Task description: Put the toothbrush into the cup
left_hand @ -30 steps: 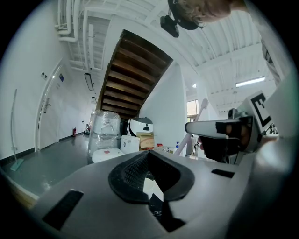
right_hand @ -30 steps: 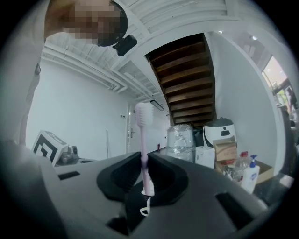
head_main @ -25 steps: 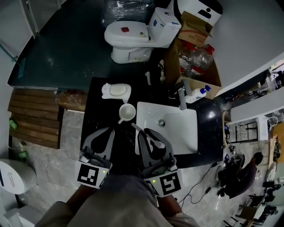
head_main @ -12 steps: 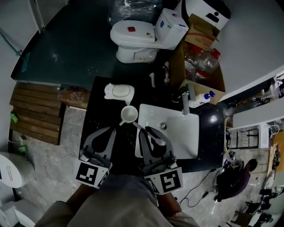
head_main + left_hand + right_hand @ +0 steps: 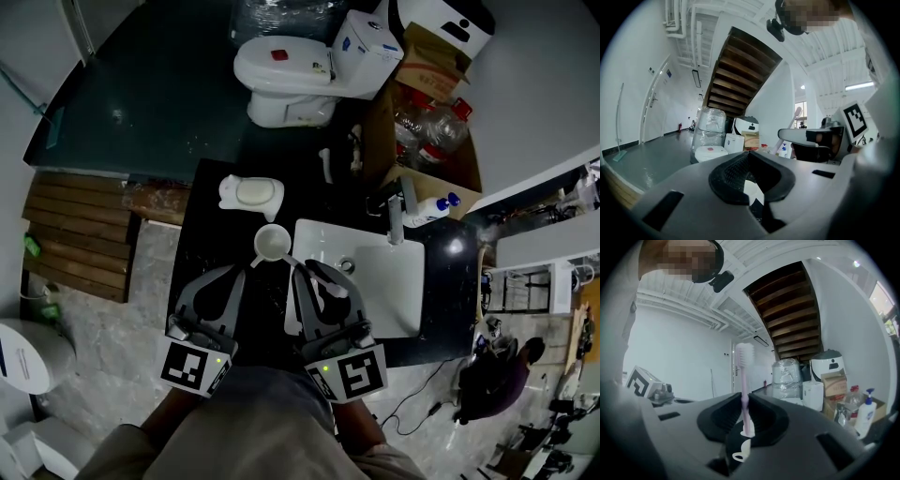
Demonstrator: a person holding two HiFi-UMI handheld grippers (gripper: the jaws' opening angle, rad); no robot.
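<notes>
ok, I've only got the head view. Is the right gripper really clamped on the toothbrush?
Observer: Yes. In the right gripper view the right gripper is shut on the pink toothbrush handle, with the bristle end free above the jaws.
Operator: Left gripper holding anything?
Observer: No. The left gripper view shows the left gripper shut with nothing in it.
Operator: Cup lined up?
Observer: In the right gripper view the white cup shows directly below the handle, between the jaws.

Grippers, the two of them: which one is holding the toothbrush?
The right gripper: its fingers pinch the pink toothbrush by its handle, bristle head sticking out above. The left gripper has its fingers together with nothing between them.
</notes>
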